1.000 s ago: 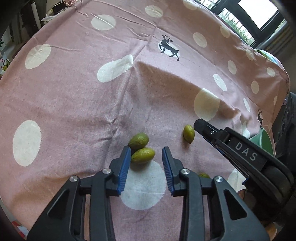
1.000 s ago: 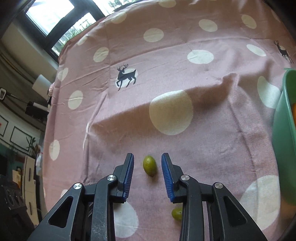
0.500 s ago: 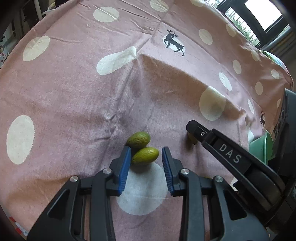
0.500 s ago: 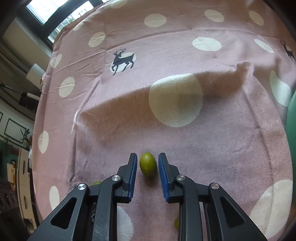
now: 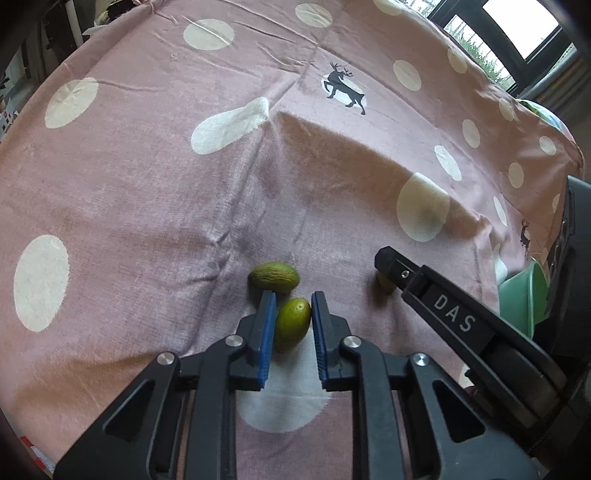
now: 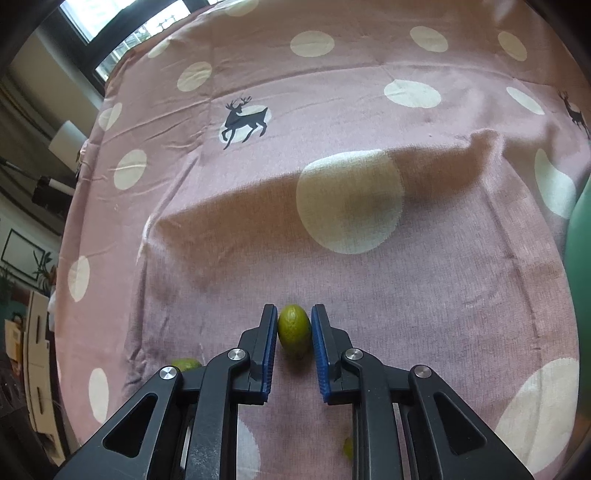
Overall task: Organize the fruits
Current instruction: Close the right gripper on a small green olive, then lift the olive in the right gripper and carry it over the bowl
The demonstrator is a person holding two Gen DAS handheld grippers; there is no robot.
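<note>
Left wrist: left hand-held gripper has closed since a second ago, now clamped on a green fruit, which turned lengthwise between the pads. Wrinkled green fruit lies just ahead-left on the desk cloth. Green bowl far right, contents hidden.
Right wrist: right hand-held gripper also closed in, clamped on a lime-green fruit. Bowl edge at right, inside unseen.

pink tablecloth with cream polka dots and little black deer fills both views, pretty wrinkled. dark-framed window upper right in the left view, daylight coming in. white cabinet lower left in the right view.
</note>
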